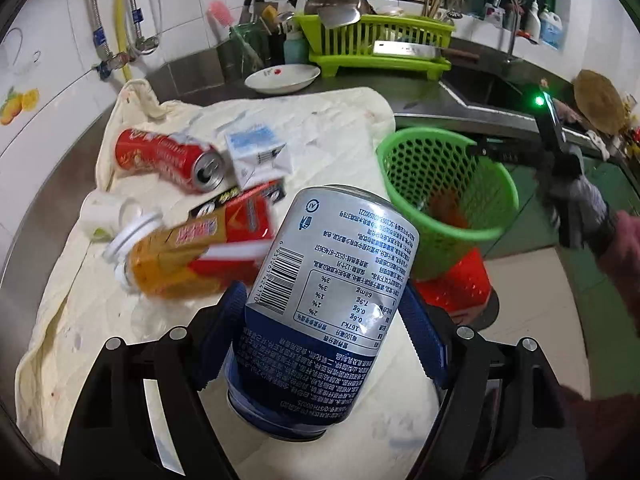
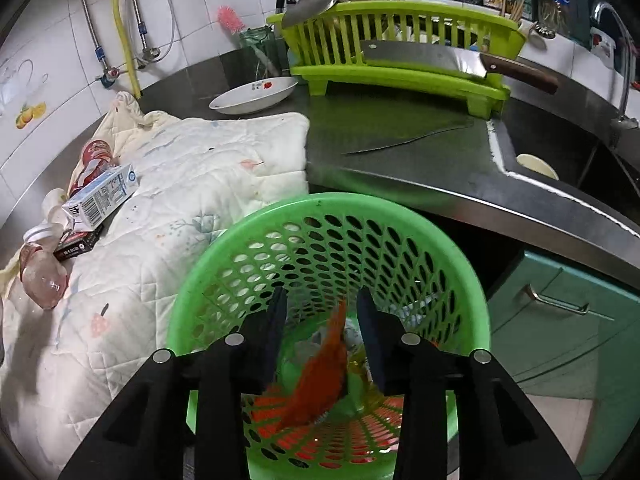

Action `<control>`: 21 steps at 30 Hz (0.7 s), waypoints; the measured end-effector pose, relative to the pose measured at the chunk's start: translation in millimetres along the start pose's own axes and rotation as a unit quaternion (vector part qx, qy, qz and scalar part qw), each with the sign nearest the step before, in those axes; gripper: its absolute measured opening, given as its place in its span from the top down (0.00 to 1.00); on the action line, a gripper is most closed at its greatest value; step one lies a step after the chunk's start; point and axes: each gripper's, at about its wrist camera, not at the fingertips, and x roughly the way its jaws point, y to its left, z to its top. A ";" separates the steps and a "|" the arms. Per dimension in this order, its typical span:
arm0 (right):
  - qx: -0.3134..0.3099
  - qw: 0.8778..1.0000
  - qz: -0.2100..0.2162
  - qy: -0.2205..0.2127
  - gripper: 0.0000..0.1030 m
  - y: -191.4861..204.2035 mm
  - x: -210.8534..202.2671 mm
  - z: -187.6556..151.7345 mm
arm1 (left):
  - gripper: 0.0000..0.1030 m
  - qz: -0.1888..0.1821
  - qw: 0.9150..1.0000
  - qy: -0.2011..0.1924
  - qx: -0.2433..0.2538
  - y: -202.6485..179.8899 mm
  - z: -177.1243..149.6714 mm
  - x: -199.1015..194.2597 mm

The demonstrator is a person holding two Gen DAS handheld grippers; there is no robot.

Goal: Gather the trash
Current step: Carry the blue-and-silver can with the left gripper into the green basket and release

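Observation:
My left gripper (image 1: 320,320) is shut on a blue and silver can (image 1: 320,300), held above the cream cloth (image 1: 312,128), tilted, just left of the green mesh bin (image 1: 448,184). On the cloth lie a red can (image 1: 168,158), a white milk carton (image 1: 256,156), a red packet (image 1: 240,220) and a plastic bottle (image 1: 168,264). My right gripper (image 2: 322,320) is open over the mouth of the bin (image 2: 328,256), and an orange wrapper (image 2: 316,376) lies blurred inside below it. The right gripper also shows in the left wrist view (image 1: 484,148) at the bin's rim.
A green dish rack (image 2: 400,48) with a cleaver (image 2: 432,60) stands at the back of the steel counter (image 2: 400,148). A white plate (image 2: 252,96) sits beside it. The sink (image 2: 560,152) is at right, teal cabinet doors (image 2: 560,320) below.

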 end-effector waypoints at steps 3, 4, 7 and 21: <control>0.002 1.000 -0.004 -0.007 0.53 -1.2 -5.9 0.5 | 0.27 -0.017 1.000 -0.009 0.000 -9.2 17.8 6.1; 0.003 1.000 -0.002 -0.009 0.53 -1.9 -8.1 0.7 | 0.27 -0.025 1.000 -0.015 0.004 -16.0 27.9 9.6; 0.005 1.000 -0.006 -0.022 0.51 -5.0 -19.5 -0.2 | 0.27 -0.045 0.999 -0.021 0.009 -30.2 50.7 20.7; 0.009 0.998 -0.031 -0.055 0.43 -43.7 -62.8 -23.5 | 0.27 -0.109 0.993 0.047 -0.017 -122.3 139.5 157.0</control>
